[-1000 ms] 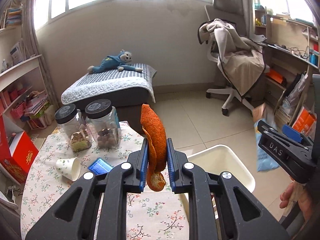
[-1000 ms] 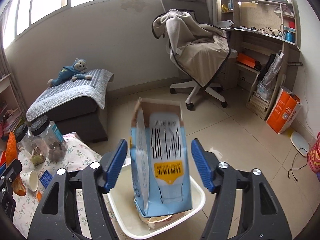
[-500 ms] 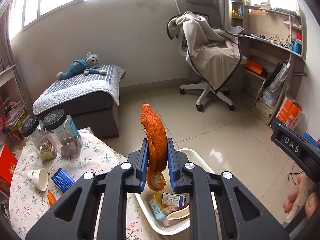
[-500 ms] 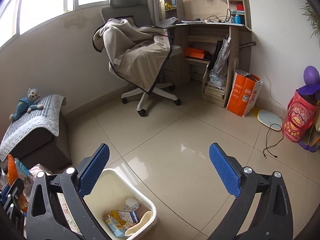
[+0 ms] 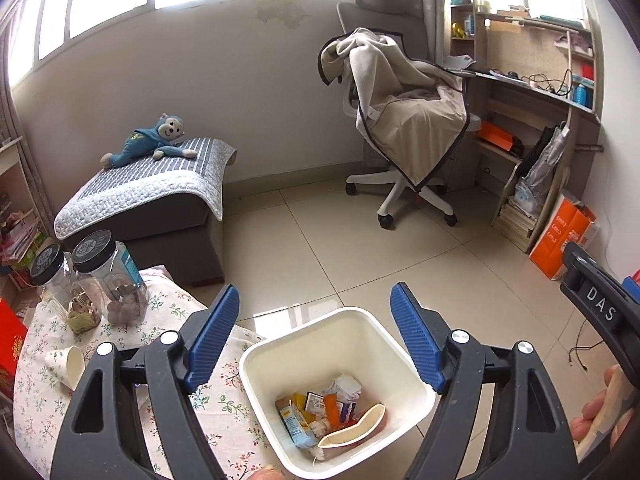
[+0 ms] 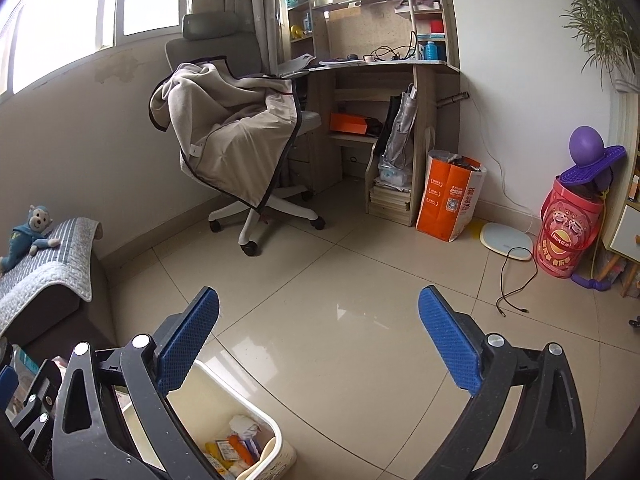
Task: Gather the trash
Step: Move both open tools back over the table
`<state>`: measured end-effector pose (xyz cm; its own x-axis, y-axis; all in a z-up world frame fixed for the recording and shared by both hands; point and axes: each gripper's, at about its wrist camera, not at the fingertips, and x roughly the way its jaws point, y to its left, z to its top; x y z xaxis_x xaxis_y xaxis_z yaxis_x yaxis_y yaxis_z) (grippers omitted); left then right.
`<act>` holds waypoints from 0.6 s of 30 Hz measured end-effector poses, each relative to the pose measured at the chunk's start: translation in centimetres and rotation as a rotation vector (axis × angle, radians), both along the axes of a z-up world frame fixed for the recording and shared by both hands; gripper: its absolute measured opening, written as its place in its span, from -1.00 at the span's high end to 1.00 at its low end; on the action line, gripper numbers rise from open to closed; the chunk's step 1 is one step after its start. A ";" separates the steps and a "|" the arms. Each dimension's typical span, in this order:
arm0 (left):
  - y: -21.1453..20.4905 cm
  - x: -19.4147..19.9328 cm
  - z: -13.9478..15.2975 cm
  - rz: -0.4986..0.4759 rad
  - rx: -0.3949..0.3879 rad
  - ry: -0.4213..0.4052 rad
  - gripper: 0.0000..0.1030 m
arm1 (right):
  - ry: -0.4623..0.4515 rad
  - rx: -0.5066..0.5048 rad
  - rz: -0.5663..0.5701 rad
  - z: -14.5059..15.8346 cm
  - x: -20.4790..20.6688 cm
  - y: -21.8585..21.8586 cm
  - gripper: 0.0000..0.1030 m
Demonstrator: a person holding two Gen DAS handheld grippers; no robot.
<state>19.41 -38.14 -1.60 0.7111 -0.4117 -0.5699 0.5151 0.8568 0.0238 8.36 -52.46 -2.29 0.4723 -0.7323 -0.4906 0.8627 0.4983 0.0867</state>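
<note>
My left gripper hangs over the white trash bin, its jaws opening with nothing between them. An orange peel lies in the bin among a blue carton, wrappers and a flattened paper cup. My right gripper stands wide open over bare floor tiles, to the right of the bin, and holds nothing. Part of the right gripper's body and a person's fingers show at the right edge of the left wrist view.
A table with a floral cloth stands left of the bin, bearing two jars and a tipped paper cup. Beyond are a low bed, a draped office chair, a desk, an orange bag and a floor cable.
My left gripper swung from the table to over the bin, then opened, and the orange peel fell in. My right gripper let the blue carton drop in and turned right, away from the bin.
</note>
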 end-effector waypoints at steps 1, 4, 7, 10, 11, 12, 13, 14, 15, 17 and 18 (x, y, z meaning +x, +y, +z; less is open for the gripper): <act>0.4 0.1 0.0 0.010 -0.002 0.002 -0.50 | 0.000 -0.006 0.004 0.1 0.1 0.3 -0.86; 1.7 0.3 0.1 0.029 -0.004 0.004 -0.56 | 0.011 -0.027 0.023 0.3 0.4 1.2 -0.86; 3.1 0.2 0.0 0.051 0.008 -0.007 -0.62 | 0.028 -0.038 0.061 0.4 1.3 2.6 -0.86; 4.7 0.2 -0.1 0.078 0.022 -0.026 -0.67 | 0.041 -0.045 0.121 0.4 2.4 4.4 -0.86; 5.4 0.2 -0.1 0.091 0.025 -0.031 -0.68 | 0.051 -0.049 0.146 0.3 2.8 5.2 -0.86; 6.1 0.4 -0.2 0.105 0.027 -0.031 -0.69 | 0.063 -0.057 0.167 0.4 3.3 5.8 -0.86; 6.9 0.6 -0.3 0.118 0.029 -0.027 -0.69 | 0.076 -0.070 0.187 0.3 3.8 6.6 -0.86; 7.6 0.9 -0.4 0.133 0.032 -0.022 -0.70 | 0.085 -0.081 0.203 0.3 4.2 7.4 -0.86; 8.4 1.2 -0.6 0.153 0.037 -0.016 -0.71 | 0.092 -0.090 0.221 0.3 4.6 8.1 -0.86; 10.1 2.0 -0.9 0.199 0.043 -0.003 -0.71 | 0.096 -0.092 0.253 0.4 5.4 9.4 -0.86; 10.9 2.4 -1.1 0.220 0.043 0.010 -0.72 | 0.096 -0.089 0.270 0.5 5.8 10.0 -0.86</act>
<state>21.83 -27.23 -2.72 0.7755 -0.2223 -0.5910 0.3160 0.9469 0.0586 14.15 -42.44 -1.80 0.6101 -0.6290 -0.4818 0.7002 0.7126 -0.0438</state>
